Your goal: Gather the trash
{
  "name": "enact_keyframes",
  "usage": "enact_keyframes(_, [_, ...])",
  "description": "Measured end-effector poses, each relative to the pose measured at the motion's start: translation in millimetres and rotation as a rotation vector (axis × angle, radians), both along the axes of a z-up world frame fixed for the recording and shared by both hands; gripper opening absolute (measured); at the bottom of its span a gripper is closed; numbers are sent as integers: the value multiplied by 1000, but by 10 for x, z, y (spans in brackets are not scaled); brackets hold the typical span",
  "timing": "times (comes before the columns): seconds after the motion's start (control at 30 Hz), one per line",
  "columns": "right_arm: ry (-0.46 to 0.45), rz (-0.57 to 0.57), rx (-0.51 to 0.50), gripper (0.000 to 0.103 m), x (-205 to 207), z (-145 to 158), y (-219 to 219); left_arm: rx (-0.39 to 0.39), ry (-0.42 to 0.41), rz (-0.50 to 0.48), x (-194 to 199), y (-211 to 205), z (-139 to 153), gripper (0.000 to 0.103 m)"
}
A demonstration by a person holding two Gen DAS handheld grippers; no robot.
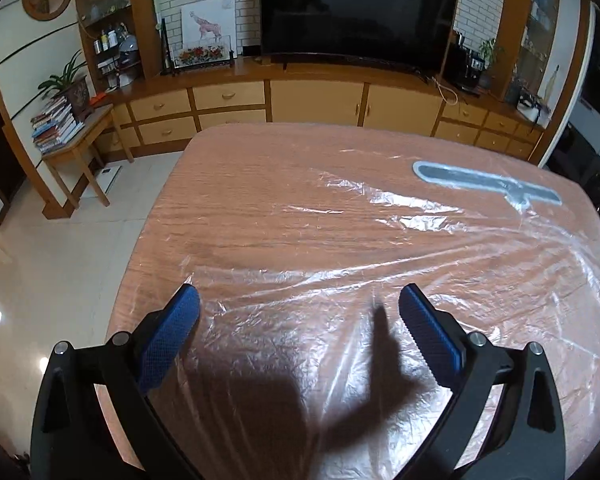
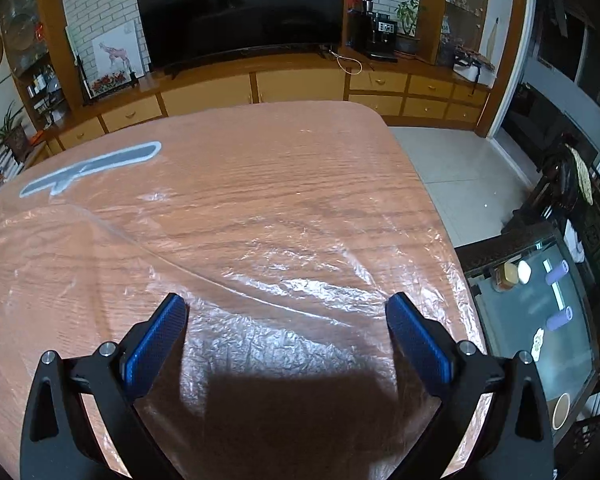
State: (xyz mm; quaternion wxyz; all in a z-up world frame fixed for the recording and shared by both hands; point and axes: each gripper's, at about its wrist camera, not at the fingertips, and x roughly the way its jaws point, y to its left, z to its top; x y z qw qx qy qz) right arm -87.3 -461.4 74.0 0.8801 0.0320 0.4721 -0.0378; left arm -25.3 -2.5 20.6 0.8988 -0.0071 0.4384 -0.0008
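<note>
A thin clear plastic sheet [image 1: 340, 264] lies crinkled over the wooden table [image 1: 260, 168]; in the right wrist view the plastic sheet [image 2: 284, 288] covers the near half of the table [image 2: 280, 148]. A long grey strip with a pale border [image 1: 484, 182] lies flat at the far right of the left wrist view, and the same grey strip [image 2: 96, 166] sits far left in the right wrist view. My left gripper [image 1: 300, 302] hovers open above the sheet. My right gripper [image 2: 286, 308] is open too, with nothing between its blue pads.
A wooden cabinet with drawers [image 1: 316, 100] and a dark TV [image 1: 356, 12] stand beyond the table. A side table with books [image 1: 72, 136] is at the left. A dark glass table with small items [image 2: 540, 312] sits close on the right. Tiled floor [image 2: 452, 164] surrounds the table.
</note>
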Motion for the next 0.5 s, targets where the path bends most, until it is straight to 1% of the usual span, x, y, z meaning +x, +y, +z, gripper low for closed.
enact_keyframes(0.1, [6, 5, -11, 99, 9, -6, 27, -8, 12, 13, 26, 28, -48, 100])
enact_keyframes(0.2, [7, 0, -11, 99, 25, -9, 18, -26, 41, 26, 72, 72, -78, 100])
enact_keyframes(0.33, [9, -6, -13, 99, 42, 7, 42, -7, 50, 30, 90, 58, -90, 100])
enact_keyframes(0.37, [9, -7, -12, 99, 42, 3, 35, 8, 56, 30, 94, 41, -95, 101])
enact_keyframes(0.5, [9, -7, -14, 99, 41, 3, 36, 6, 57, 28, 90, 45, -92, 101])
